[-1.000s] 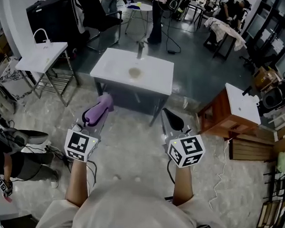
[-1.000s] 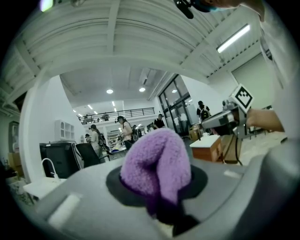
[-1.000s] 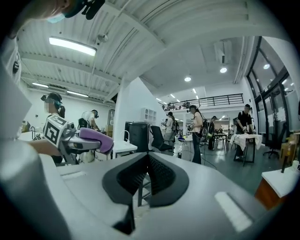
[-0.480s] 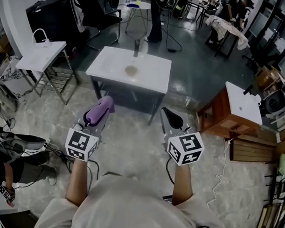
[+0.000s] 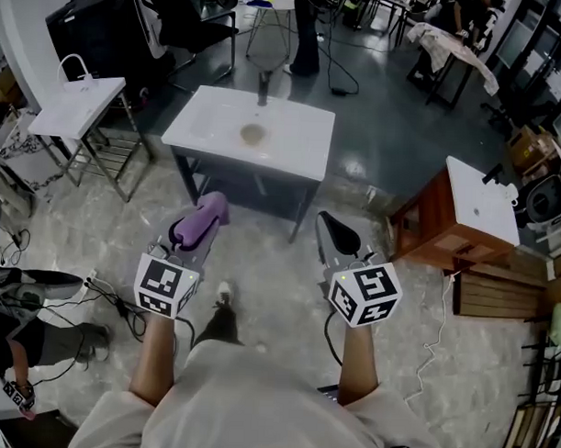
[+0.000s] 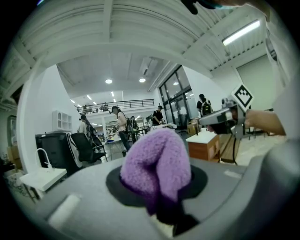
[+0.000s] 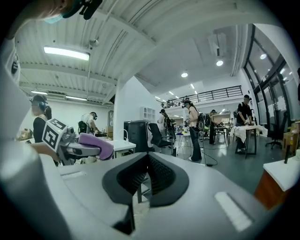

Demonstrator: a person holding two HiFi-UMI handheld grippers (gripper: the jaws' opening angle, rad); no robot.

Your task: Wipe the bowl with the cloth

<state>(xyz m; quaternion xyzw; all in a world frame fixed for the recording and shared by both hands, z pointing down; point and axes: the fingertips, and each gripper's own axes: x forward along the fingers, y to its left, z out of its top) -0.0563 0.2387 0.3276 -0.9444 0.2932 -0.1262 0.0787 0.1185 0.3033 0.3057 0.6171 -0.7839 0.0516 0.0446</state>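
The left gripper [image 5: 199, 232] is clamped on a bunched purple cloth [image 5: 207, 211], which bulges out past its tips. Beside it, the right gripper [image 5: 331, 231] has its 2 jaws pressed together with nothing between them. Farther ahead, well apart from both, a small bowl [image 5: 252, 133] sits near the middle of a white table [image 5: 306, 141].

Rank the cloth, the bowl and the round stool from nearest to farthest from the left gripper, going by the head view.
1. cloth: clamped in the jaws of the left gripper.
2. bowl: ahead, on the white table.
3. round stool: far back, beyond that table.
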